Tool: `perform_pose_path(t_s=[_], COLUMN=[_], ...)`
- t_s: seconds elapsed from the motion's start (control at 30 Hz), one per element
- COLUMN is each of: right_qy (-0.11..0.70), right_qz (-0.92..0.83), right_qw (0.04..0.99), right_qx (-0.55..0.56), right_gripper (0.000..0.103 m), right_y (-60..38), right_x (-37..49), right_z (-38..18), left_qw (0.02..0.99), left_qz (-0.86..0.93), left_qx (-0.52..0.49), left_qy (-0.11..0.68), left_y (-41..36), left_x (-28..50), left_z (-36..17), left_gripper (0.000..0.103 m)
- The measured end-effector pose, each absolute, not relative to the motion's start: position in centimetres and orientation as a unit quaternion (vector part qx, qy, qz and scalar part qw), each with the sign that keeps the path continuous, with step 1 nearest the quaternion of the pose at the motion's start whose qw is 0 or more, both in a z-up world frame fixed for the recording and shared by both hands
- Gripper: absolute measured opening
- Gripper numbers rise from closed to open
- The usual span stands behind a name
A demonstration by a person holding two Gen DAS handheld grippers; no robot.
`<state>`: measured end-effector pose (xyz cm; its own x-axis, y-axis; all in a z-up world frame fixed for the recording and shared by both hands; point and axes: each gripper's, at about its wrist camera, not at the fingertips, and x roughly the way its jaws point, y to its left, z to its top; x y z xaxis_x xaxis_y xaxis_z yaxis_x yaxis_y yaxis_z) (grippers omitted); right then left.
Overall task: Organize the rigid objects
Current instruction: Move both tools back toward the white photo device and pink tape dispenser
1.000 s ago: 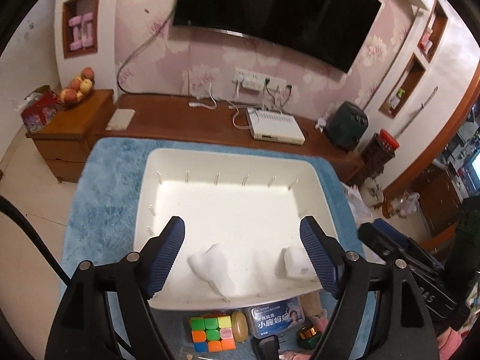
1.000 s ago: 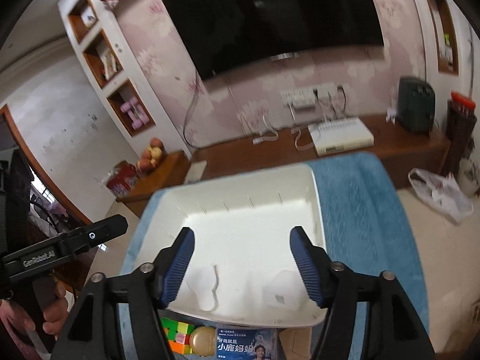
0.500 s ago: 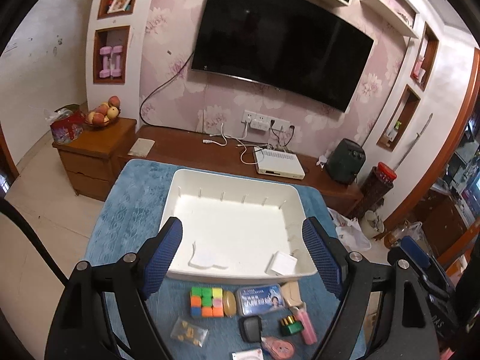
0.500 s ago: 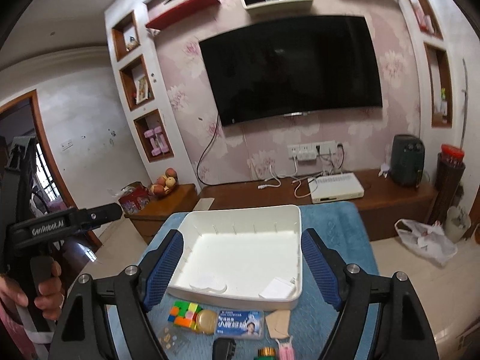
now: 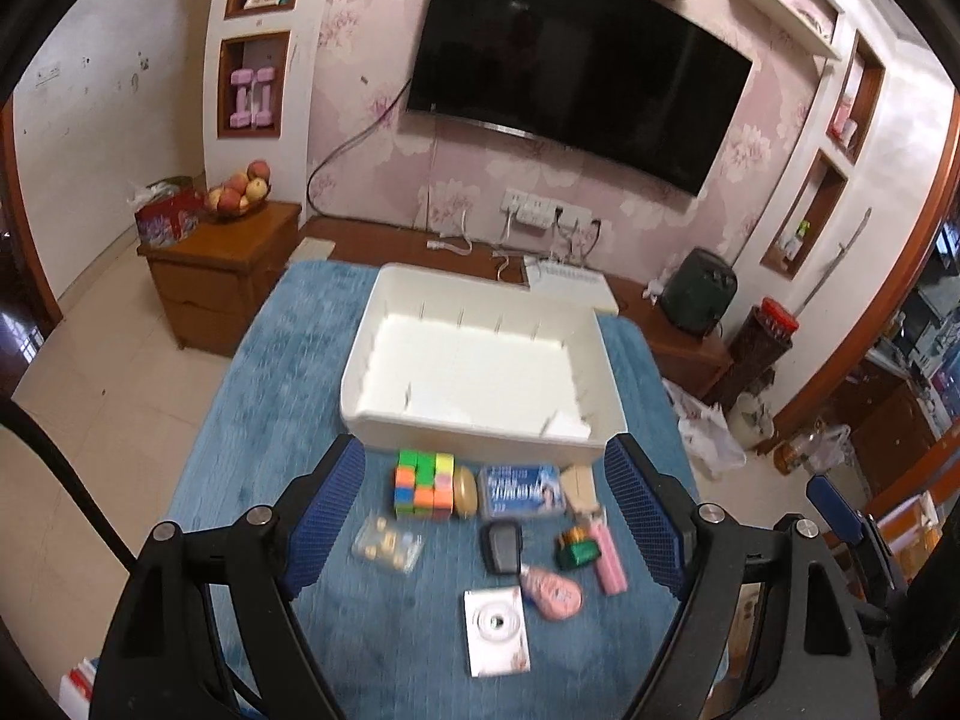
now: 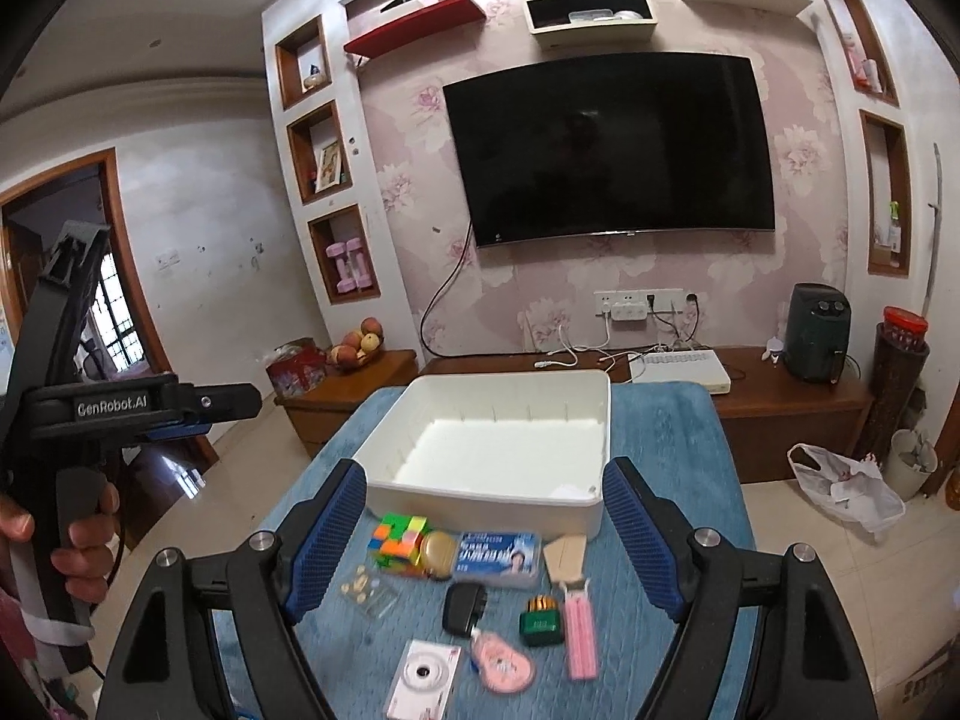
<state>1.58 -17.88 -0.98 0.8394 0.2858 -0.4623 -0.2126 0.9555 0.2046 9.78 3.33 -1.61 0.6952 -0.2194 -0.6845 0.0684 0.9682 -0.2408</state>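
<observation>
A white tray sits on a blue mat, with two white pieces in its near corners. In front of it lie a colour cube, a gold disc, a blue tin, a black adapter, a green box, a pink bar, a pink tape roller, a white card and a clear bag. My left gripper is open above them. My right gripper is open above the same objects, cube, tray.
A wooden TV bench with a router and a dark appliance runs behind the table. A side cabinet with fruit stands at the left. A plastic bag lies on the floor at the right.
Both grippers have pulled back and up from over the tray. The row of small objects in front of the tray has come into view. Both stay open.
</observation>
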Motion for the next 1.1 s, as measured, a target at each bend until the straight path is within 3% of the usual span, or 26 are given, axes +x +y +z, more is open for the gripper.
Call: perform_pose_path(t_s=[0.37, 0.87, 1.1], right_qy=[0.268, 0.371, 0.412], right_qz=[0.131, 0.186, 0.195], right_qw=[0.954, 0.900, 0.877], right_qx=[0.026, -0.132, -0.153], right_gripper=[0.082, 0.082, 0.082], right_y=[-15.8, -9.9, -8.0], right_x=[-0.4, -0.5, -0.3], right_z=[-3.2, -7.9, -10.6], left_qw=[0.890, 0.799, 0.755], left_qz=[-0.099, -0.169, -0.195], left_qx=[-0.073, -0.074, -0.052], left_qy=[0.438, 0.572, 0.624], left_y=[2.5, 1.0, -0.2], left_x=[8.7, 12.4, 14.1], left_z=[-4.0, -10.1, -12.9], left_gripper=[0.085, 0.085, 0.085])
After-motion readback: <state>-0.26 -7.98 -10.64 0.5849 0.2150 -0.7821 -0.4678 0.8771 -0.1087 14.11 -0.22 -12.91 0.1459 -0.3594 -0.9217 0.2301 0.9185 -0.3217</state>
